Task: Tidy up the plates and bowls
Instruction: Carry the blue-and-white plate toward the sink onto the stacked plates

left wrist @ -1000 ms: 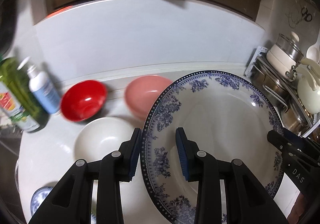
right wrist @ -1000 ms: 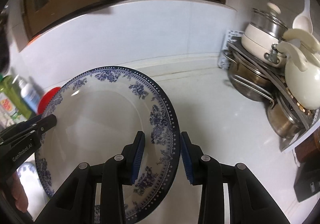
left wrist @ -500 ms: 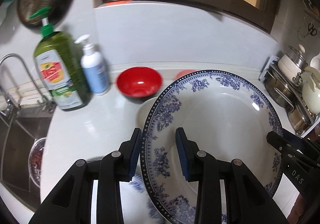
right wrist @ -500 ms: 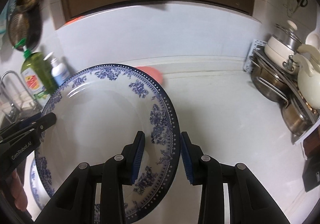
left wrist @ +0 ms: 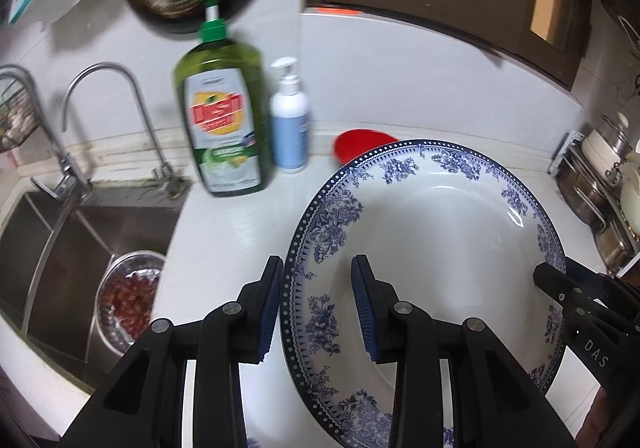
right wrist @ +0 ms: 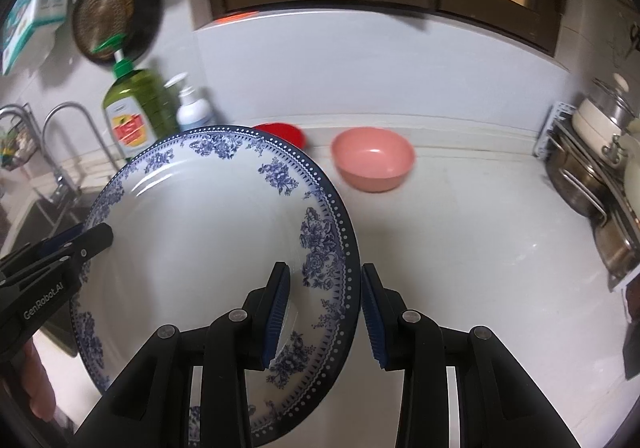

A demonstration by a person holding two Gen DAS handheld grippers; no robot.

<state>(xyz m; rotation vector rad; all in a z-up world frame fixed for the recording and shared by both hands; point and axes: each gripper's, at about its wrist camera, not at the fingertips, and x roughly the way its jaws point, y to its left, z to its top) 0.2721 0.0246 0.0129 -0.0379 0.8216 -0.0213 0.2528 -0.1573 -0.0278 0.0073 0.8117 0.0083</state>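
Gripping opposite rims, the left gripper [left wrist: 316, 306] and right gripper [right wrist: 325, 312] hold the blue-patterned plate [left wrist: 440, 248] above the counter [right wrist: 480, 248]. Pink bowl [right wrist: 373, 159] sits empty; the sink's [left wrist: 60, 248] metal bowl [left wrist: 128, 294] holds red pieces.

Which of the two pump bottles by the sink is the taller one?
The green dish-soap bottle; the white-and-blue pump bottle to its right is clearly shorter.
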